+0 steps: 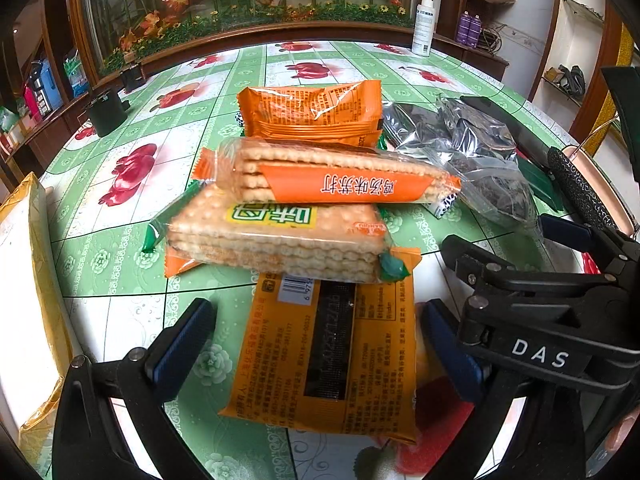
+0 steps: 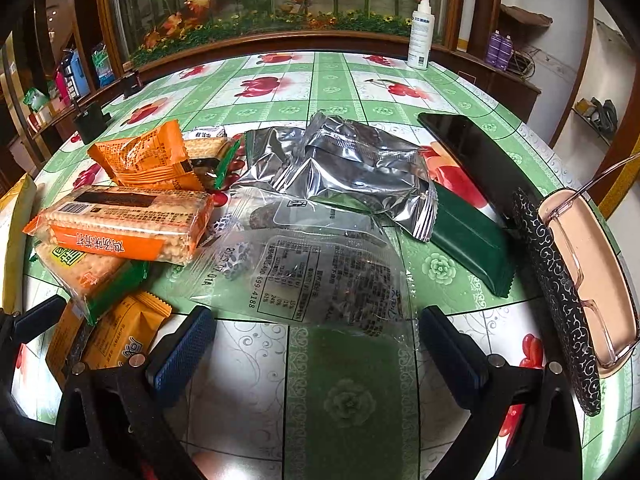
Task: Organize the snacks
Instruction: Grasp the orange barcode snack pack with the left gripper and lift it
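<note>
On the left edge of the table [image 1: 120,320] a yellow bag [image 1: 24,280] lies well apart from the rest. The left gripper [image 1: 316,344] is spread wide and holds nothing; a yellow-orange snack packet [image 1: 332,356] lies flat between its blue pads [image 1: 184,340], touching neither as far as can be seen. Just beyond the fingertips sits a heap of biscuits: a green-ended cracker pack [image 1: 276,240] rests on the packet's far end, an orange-striped cracker pack [image 1: 328,178] lies across it, and an orange wrapper [image 1: 316,114] lies behind.

Further right, the right gripper [image 2: 316,344] is also wide open and empty. A clear packet with dark contents [image 2: 320,268] lies directly ahead, its near edge reaching in between the fingertips. Past it sit crumpled silver packets [image 2: 344,168], overlapping a dark green bar [image 2: 468,240]. A black phone [image 2: 472,148] lies behind that, and a glasses case [image 2: 560,280] with glasses sits at the far right, near the right finger. A white spray bottle [image 2: 420,36] stands at the table's far edge
</note>
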The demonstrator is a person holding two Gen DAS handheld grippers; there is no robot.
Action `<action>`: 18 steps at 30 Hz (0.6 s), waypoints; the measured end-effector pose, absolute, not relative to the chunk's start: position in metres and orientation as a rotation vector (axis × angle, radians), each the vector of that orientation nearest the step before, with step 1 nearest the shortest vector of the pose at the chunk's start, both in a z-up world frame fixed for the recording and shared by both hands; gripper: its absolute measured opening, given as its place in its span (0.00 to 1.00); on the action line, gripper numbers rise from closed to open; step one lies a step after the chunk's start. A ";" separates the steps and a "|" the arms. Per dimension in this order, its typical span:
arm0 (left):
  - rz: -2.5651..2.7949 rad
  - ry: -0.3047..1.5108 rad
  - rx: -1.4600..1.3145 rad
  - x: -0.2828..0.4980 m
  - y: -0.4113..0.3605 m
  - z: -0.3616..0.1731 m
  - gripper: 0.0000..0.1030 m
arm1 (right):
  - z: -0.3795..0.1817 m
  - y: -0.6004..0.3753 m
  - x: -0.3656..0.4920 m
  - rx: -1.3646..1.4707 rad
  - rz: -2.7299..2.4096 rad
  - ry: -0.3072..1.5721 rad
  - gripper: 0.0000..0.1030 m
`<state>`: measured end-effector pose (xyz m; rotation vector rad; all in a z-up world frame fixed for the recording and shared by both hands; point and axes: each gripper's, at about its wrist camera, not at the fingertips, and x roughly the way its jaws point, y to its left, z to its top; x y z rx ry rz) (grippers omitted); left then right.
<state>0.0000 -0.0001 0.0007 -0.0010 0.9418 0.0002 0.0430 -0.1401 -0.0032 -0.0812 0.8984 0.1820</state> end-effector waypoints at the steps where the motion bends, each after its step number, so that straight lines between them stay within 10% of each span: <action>1: 0.000 0.942 -0.001 0.000 0.000 0.001 1.00 | -0.003 -0.140 0.043 -0.080 0.183 0.898 1.00; 18: -0.038 0.890 -0.274 -0.074 0.066 0.039 1.00 | 0.019 -0.157 0.035 0.063 0.386 0.905 1.00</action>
